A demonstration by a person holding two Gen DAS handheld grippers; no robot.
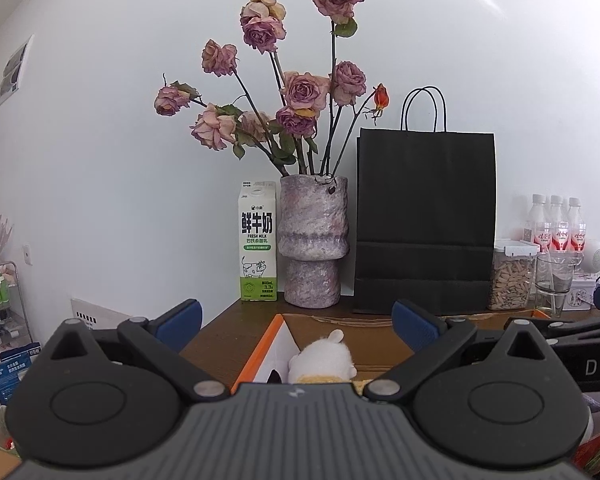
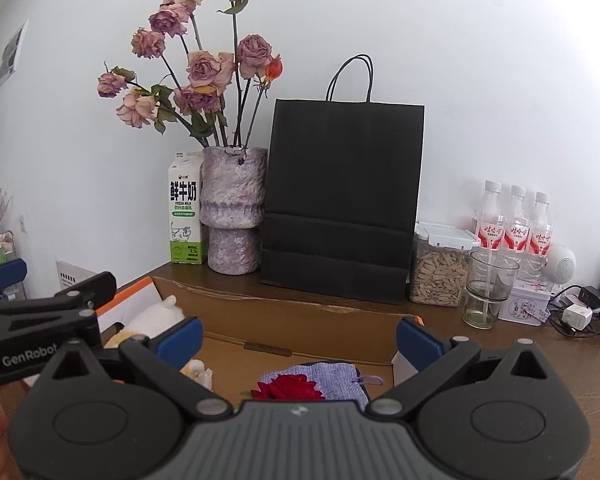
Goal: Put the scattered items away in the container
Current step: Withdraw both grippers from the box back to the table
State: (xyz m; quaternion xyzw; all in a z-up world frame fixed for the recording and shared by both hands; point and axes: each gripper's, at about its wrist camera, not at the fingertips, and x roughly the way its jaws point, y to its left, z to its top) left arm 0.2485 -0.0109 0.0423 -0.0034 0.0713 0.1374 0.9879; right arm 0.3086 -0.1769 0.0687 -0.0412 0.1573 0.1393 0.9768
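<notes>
Container: we found the shallow brown cardboard box (image 2: pixel 320 320) with an orange-and-white flap lying open on the dark wooden table (image 2: pixel 500 340), in front of the tall black paper carrier bag (image 2: pixel 342 200).
Already inside: a white plush toy with a yellow patch (image 1: pixel 324 360) sat at the box's left end, a small cream figurine (image 2: pixel 198 372) lay near it, and a pale blue knitted cloth with a red rose on it (image 2: pixel 312 384) rested on the box floor towards the right.
Left gripper: the left gripper (image 1: pixel 296 322) hung over the left end of the box, its blue-padded jaws spread as wide as they go, with nothing between them; the plush toy lay below, untouched.
Right gripper: the right gripper (image 2: pixel 300 340) hovered above the knitted cloth, jaws equally wide apart and empty.
Progress: we judged the tidying well advanced, since three items were in the box and neither gripper carried anything.
Left to do: we could not tell. The table around the box was largely hidden by the grippers, and the items along the wall, such as the green-and-white milk carton (image 2: pixel 186 220) and the mottled purple vase of dried roses (image 2: pixel 234 208), looked like standing furnishings rather than scattered things.
</notes>
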